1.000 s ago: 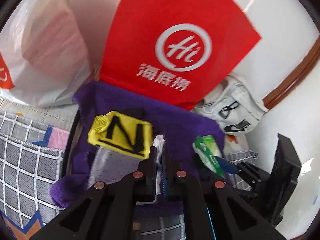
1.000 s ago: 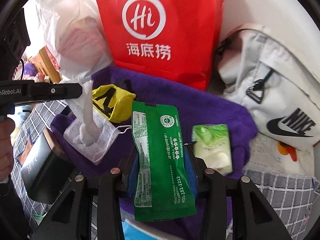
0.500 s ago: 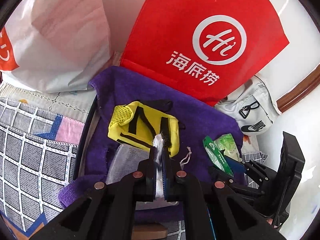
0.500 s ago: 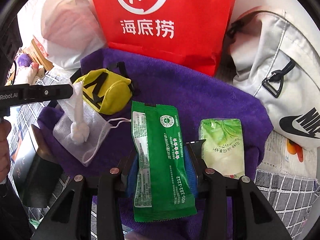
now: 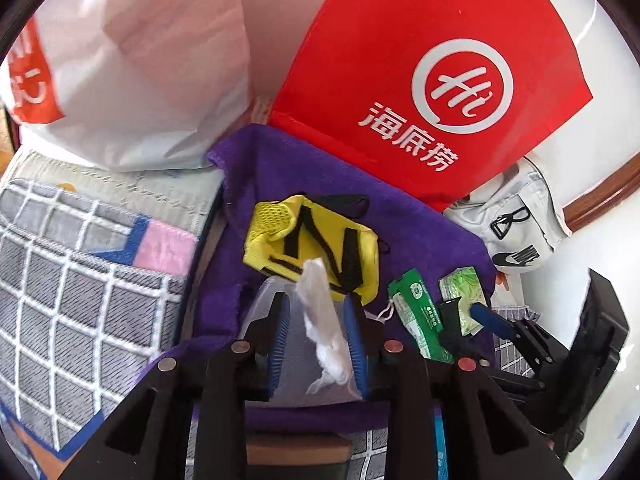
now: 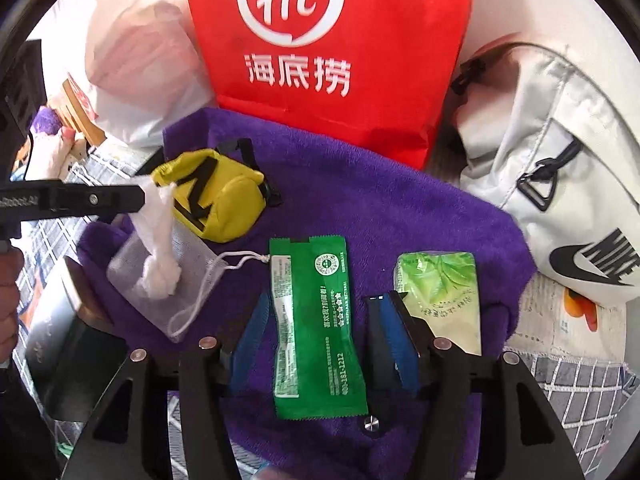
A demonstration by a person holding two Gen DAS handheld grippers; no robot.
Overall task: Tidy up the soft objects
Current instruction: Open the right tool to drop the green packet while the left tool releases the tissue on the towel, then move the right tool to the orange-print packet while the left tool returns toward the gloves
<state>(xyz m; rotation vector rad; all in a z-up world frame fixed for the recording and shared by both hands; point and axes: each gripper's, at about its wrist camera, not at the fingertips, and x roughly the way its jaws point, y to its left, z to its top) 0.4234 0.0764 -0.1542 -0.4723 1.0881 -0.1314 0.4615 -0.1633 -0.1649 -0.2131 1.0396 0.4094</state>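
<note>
Now: red bag (image 6: pixel 328 52) reads "Hi 海底捞". Both tongs, clamped a second ago, are opening: left (image 5: pixel 318 344) around tissue (image 5: pixel 324 332) on mesh pouch (image 6: pixel 160 280), right (image 6: pixel 320 316) around green sachet (image 6: pixel 316 328) on purple towel (image 6: pixel 360 208).

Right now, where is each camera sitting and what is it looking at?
Left wrist: on the left gripper, looking down at crumpled white plastic between its opening jaws, apart from the pads.
Right wrist: on the right gripper, jaws opening around a green packet.
Both show the purple towel, yellow pouch and red bag.
</note>
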